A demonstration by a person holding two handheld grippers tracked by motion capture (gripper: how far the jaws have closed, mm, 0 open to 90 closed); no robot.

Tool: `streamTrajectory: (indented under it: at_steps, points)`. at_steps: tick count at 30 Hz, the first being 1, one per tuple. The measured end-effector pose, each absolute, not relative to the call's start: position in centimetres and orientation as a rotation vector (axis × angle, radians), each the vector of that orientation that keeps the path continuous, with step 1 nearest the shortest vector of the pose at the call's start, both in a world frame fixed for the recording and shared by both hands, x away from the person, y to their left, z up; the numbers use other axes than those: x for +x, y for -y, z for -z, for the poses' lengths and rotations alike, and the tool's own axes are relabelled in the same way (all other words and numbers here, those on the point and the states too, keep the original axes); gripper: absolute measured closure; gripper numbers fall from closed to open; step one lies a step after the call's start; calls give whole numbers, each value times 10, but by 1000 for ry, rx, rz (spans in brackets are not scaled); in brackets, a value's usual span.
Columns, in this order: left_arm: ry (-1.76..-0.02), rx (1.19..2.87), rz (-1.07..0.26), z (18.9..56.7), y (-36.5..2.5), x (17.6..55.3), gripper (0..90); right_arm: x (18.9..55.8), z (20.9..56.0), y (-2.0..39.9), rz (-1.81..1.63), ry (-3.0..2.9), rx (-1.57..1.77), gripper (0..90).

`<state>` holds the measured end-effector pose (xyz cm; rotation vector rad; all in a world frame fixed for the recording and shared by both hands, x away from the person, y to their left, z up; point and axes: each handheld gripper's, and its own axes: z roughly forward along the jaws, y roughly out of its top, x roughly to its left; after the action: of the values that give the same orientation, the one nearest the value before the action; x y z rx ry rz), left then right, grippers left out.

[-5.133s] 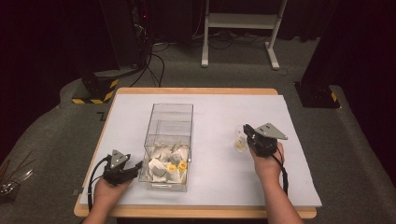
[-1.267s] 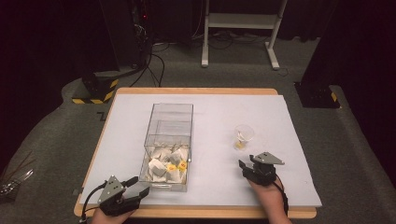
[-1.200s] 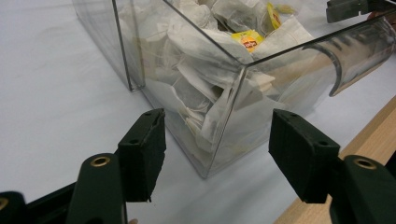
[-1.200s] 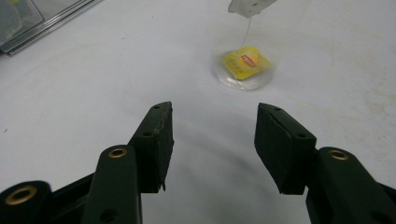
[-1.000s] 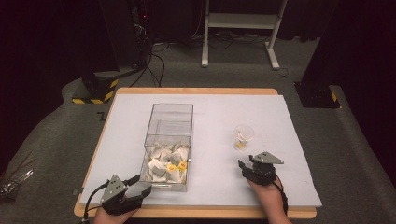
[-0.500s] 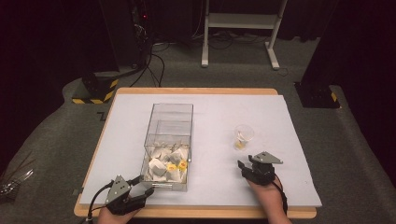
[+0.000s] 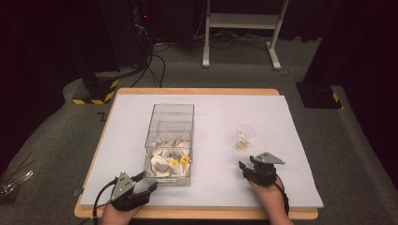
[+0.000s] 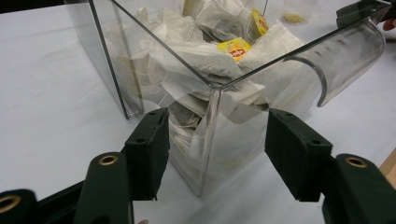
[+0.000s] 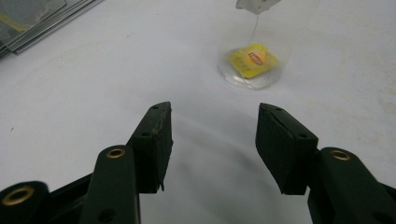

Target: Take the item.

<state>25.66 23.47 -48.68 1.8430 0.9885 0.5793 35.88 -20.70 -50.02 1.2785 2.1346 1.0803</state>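
Note:
A clear plastic box (image 7: 172, 115) stands on the white table, its near half full of tea bags (image 7: 169, 157) with yellow tags. My left gripper (image 7: 144, 183) lies at the table's front edge and points at the box's near left corner (image 8: 208, 140). That corner sits between its jaws, which have just been closing, and the pads (image 8: 149, 149) are not pressing on it. A small clear cup (image 7: 244, 136) holds a tea bag with a yellow tag (image 9: 252, 60). My right gripper (image 7: 243, 167) rests just short of the cup, open (image 9: 212, 140) and empty.
The table's wooden front edge (image 7: 202, 213) runs just under both hands. Beyond the far edge are a white stand (image 7: 239, 28), cables and a yellow-and-black striped base (image 7: 91, 96) on the grey floor.
Since five seconds ago both hands have drawn back toward the front edge, the right one leaving the cup. Over the last second the left gripper has crept right toward the box's corner; the right is still.

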Motion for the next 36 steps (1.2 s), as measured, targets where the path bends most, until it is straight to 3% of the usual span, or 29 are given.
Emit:
streamTrajectory:
  at_steps: [30,34,36]
  points:
    - [-994,1761,-605,487,-242,281,475,360,501,206,-1058,-2143,1296,454]
    - [-997,1737,-627,485,-245,281,562,360,501,206,-1057,-2142,1286,454]
    - [-995,1725,-619,484,-245,282,562,360,501,206,-1059,-2142,1291,454]
